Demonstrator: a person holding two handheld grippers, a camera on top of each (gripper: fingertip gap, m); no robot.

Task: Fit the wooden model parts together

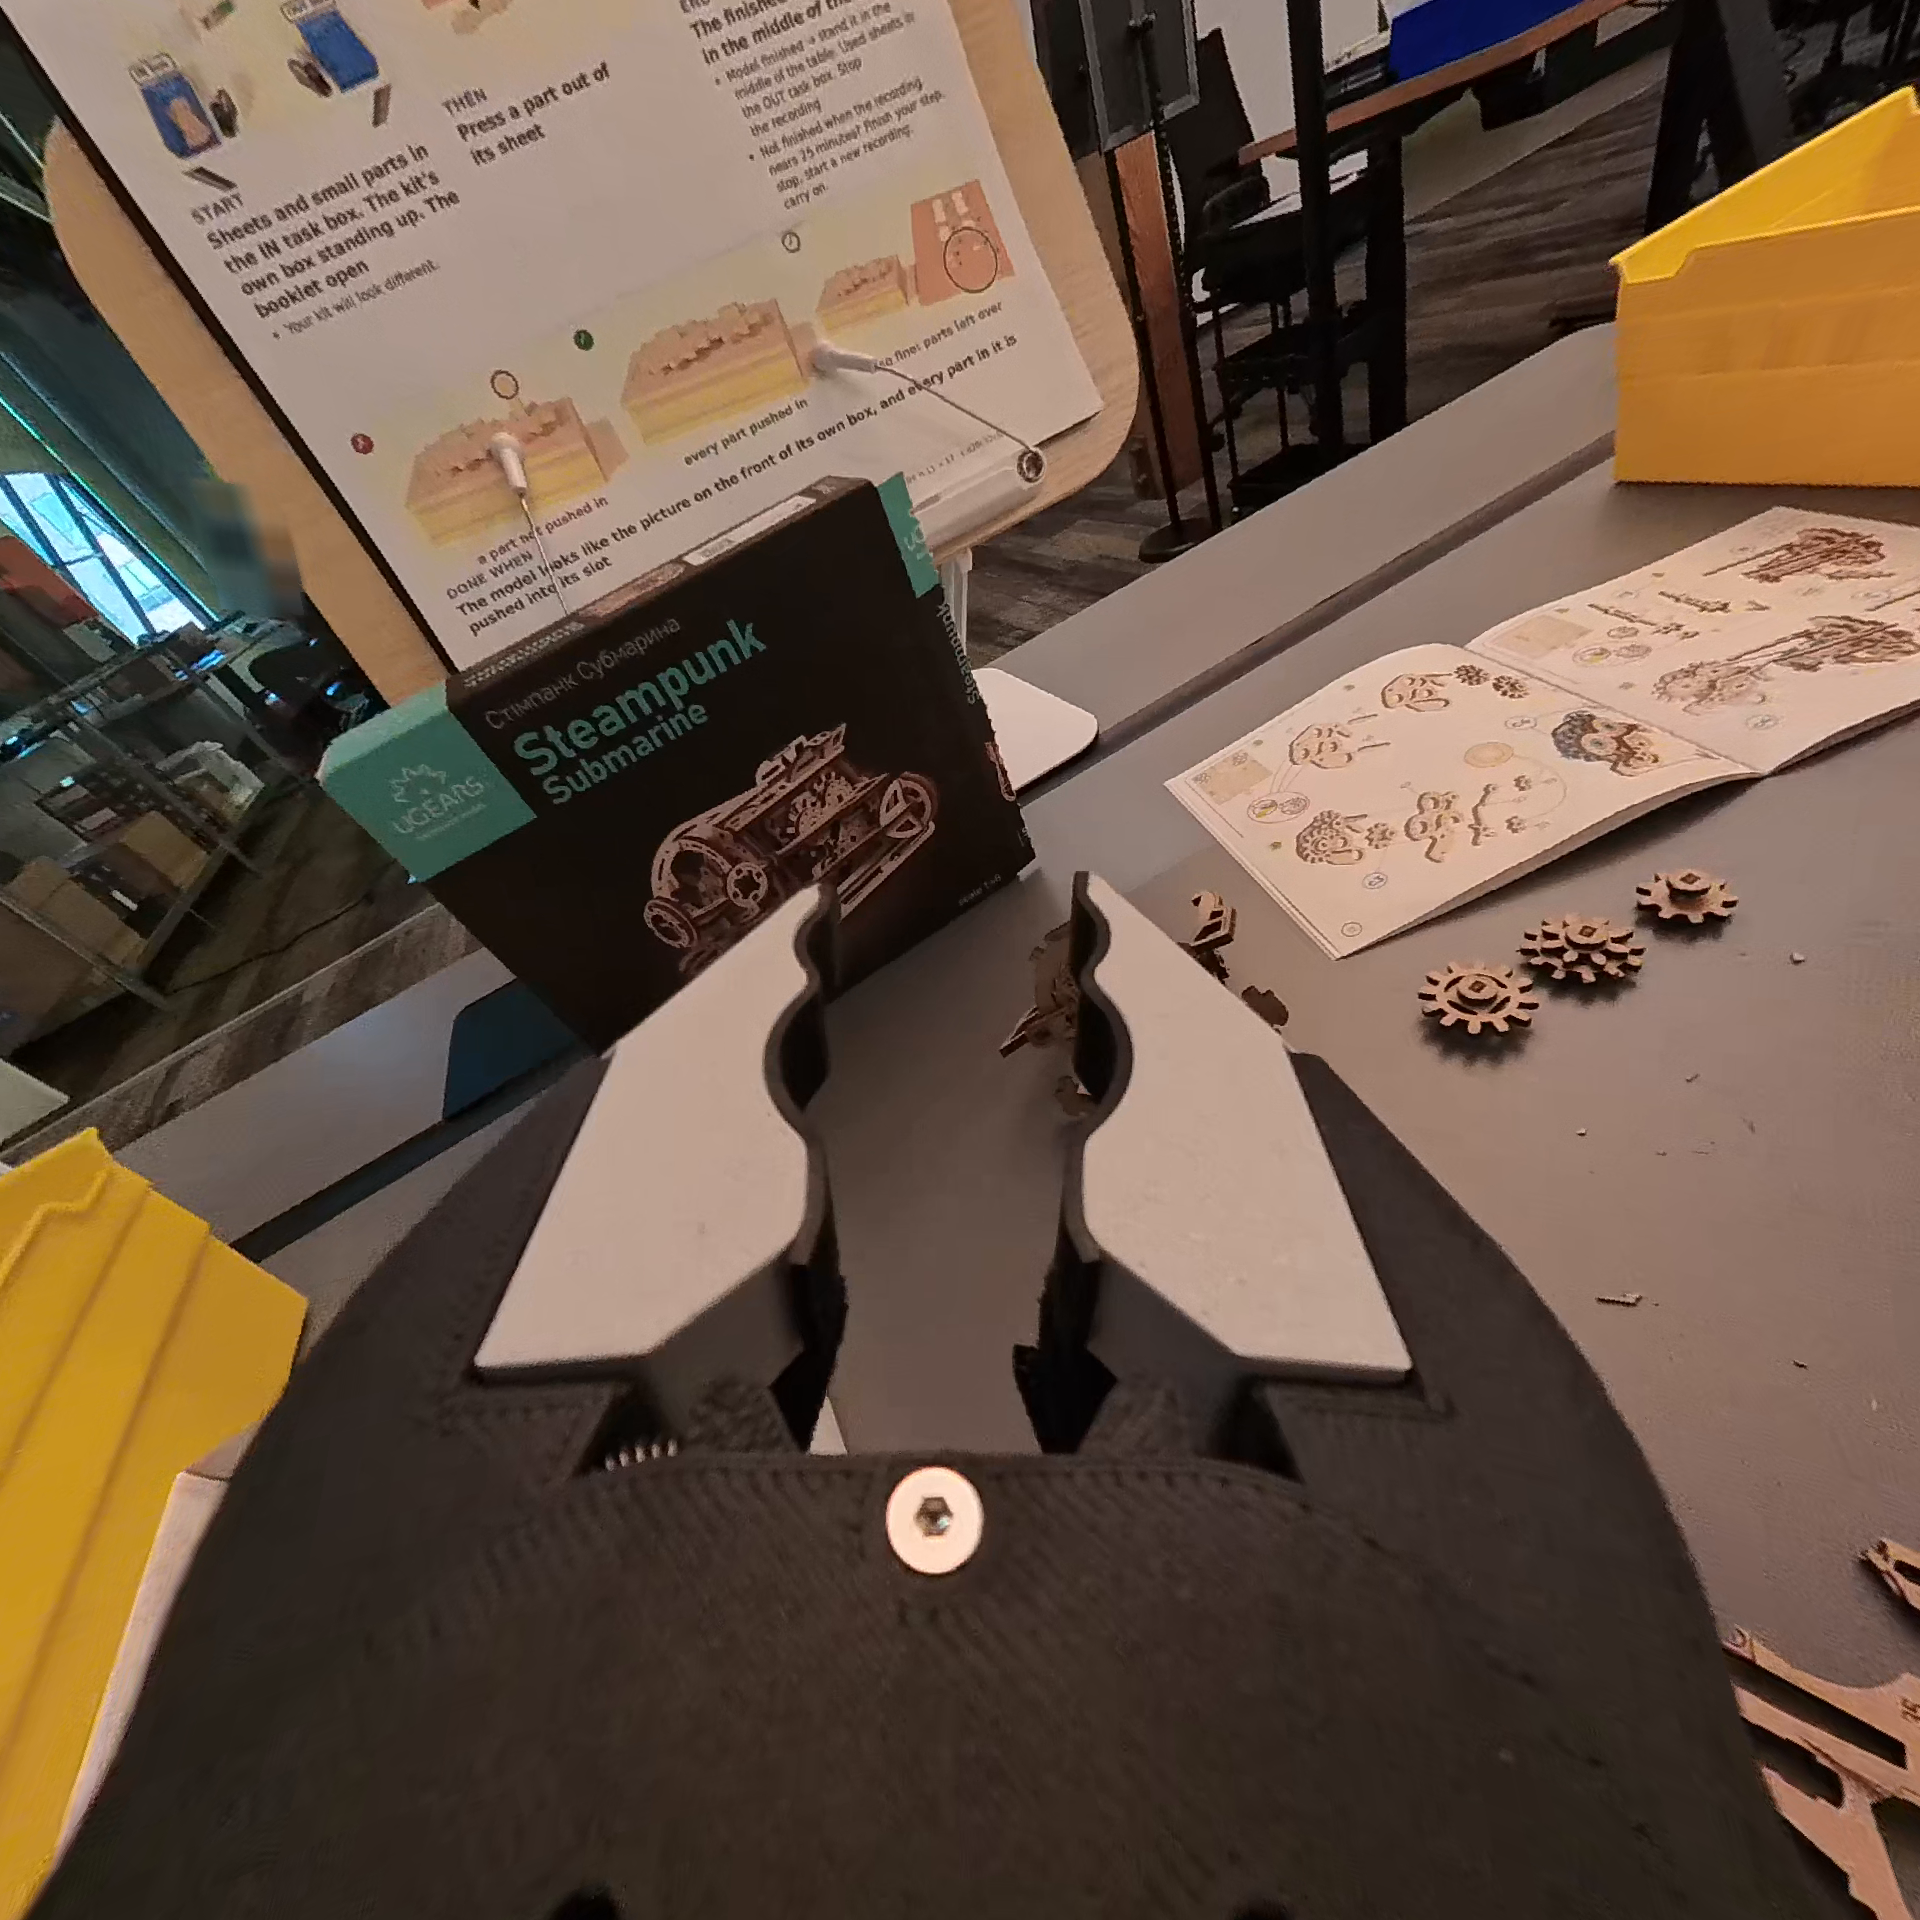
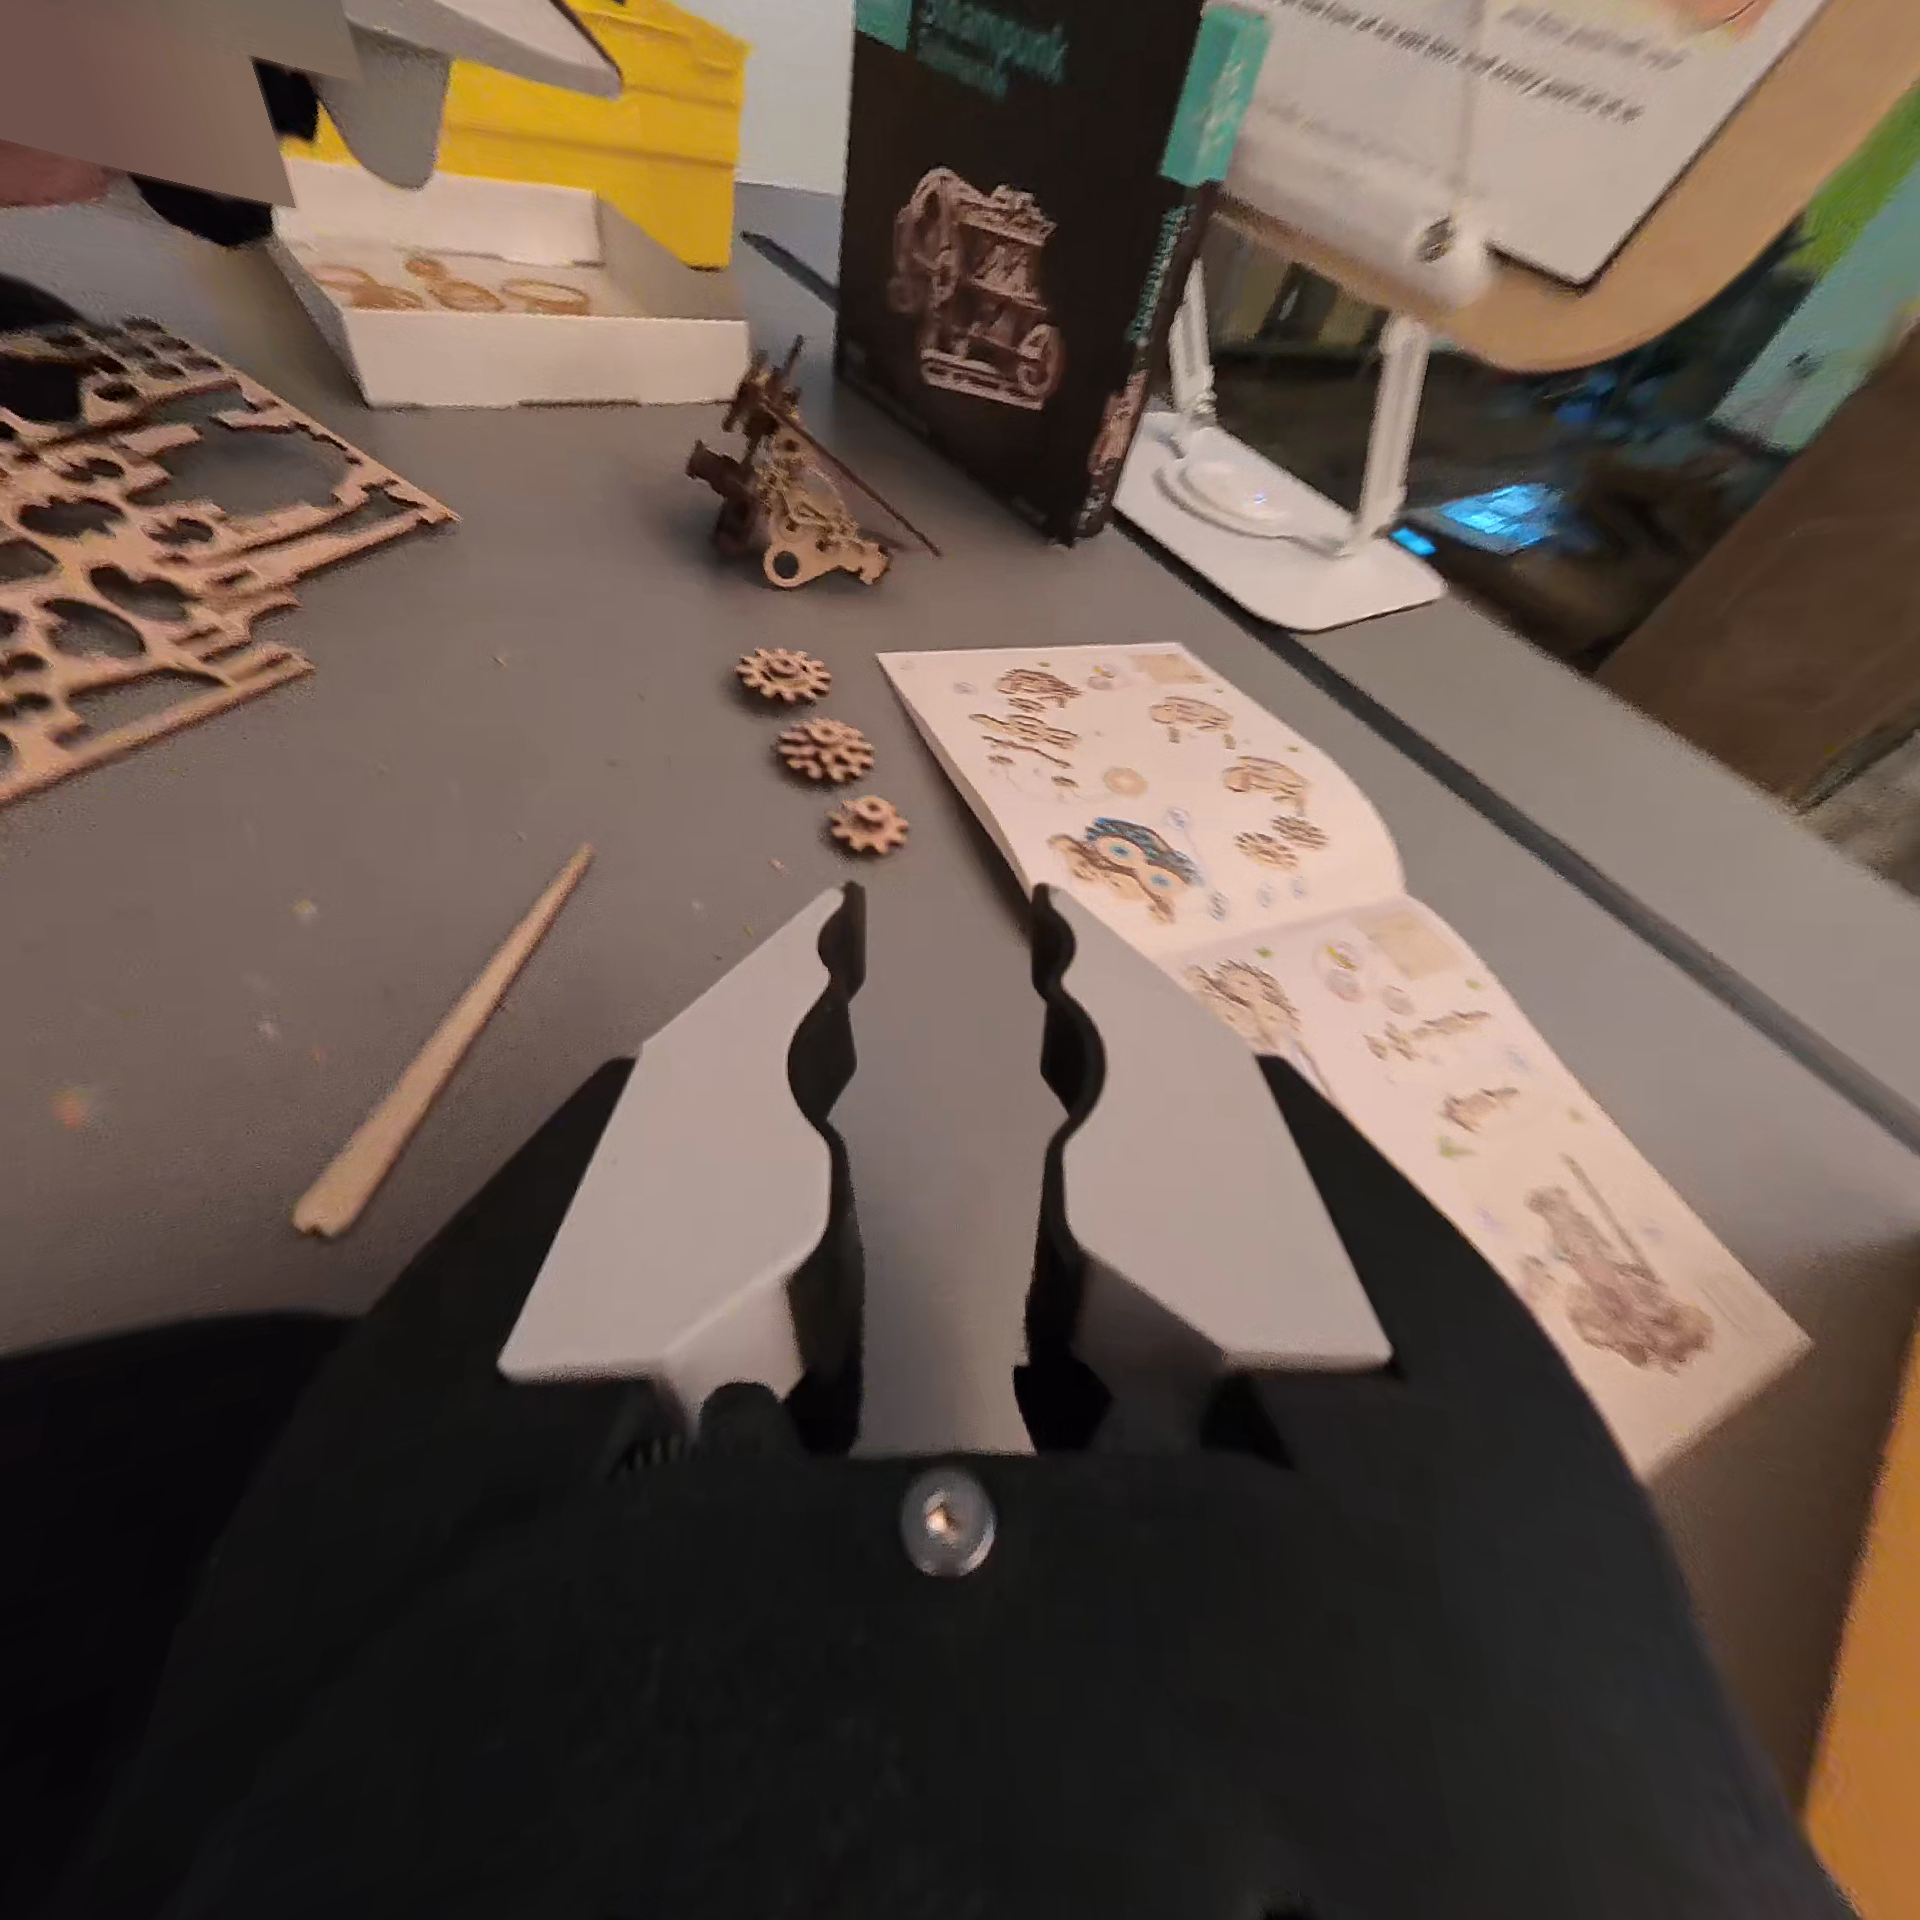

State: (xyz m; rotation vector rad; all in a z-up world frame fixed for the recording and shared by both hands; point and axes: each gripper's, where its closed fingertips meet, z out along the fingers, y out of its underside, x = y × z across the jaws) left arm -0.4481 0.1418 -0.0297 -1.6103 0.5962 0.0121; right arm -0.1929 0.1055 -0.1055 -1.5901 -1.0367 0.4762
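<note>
Both claws, left [image 1: 951, 914] and right [image 2: 945, 902], gape empty above the surface [image 2: 416, 935]; the right should take the nearest gear [image 2: 868, 825] at twelve o'clock by its rim.

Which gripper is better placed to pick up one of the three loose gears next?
Probably the right gripper: it is open and empty, with the nearest of the three gears just beyond its fingertips. The left gripper, also open, points at the kit box; the gears lie off to its side.
</note>
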